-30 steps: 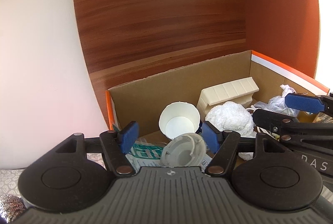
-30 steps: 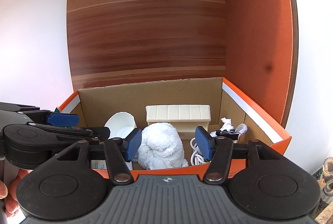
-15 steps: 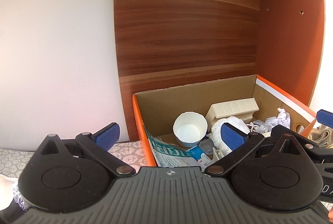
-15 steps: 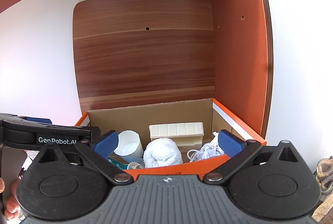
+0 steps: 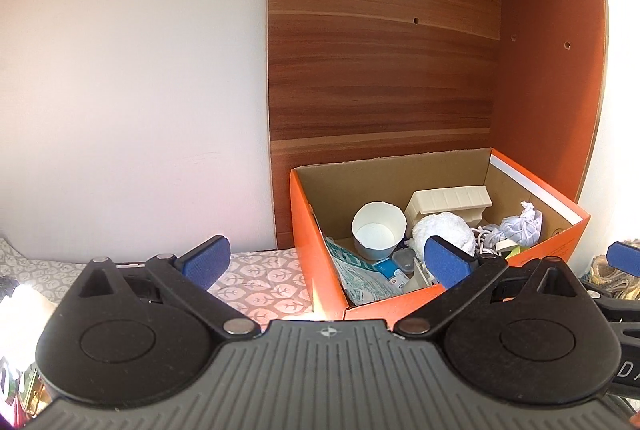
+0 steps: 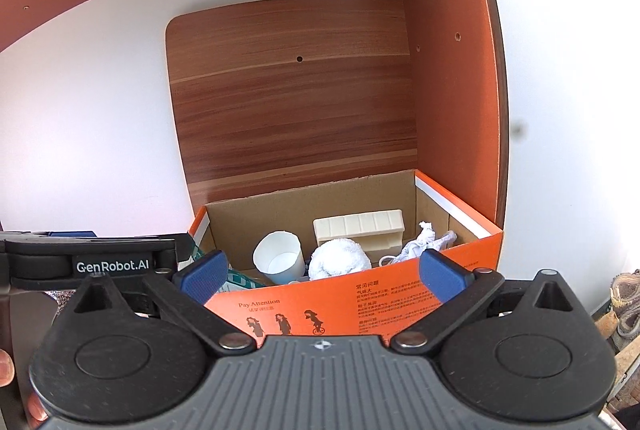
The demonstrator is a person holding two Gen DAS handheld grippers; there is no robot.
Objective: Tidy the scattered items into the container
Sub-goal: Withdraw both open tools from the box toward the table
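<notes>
Meanwhile, the left gripper (image 5: pixel 327 262) and right gripper (image 6: pixel 322 272) both stood wide and empty before the orange box (image 6: pixel 360 304), where a paper cup (image 6: pixel 278 257) lay at nine o'clock of what looked like a rolled towel (image 6: pixel 339 259).

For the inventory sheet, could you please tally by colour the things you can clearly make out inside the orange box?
White: 3 (paper cup, rolled towel, cable)
Cream: 1 (ribbed plastic block)
Pale blue-white: 1 (knotted bag)
Green-and-white: 1 (packet)
Total: 6. A few small bits near the box's front wall are too cluttered to count.
</notes>
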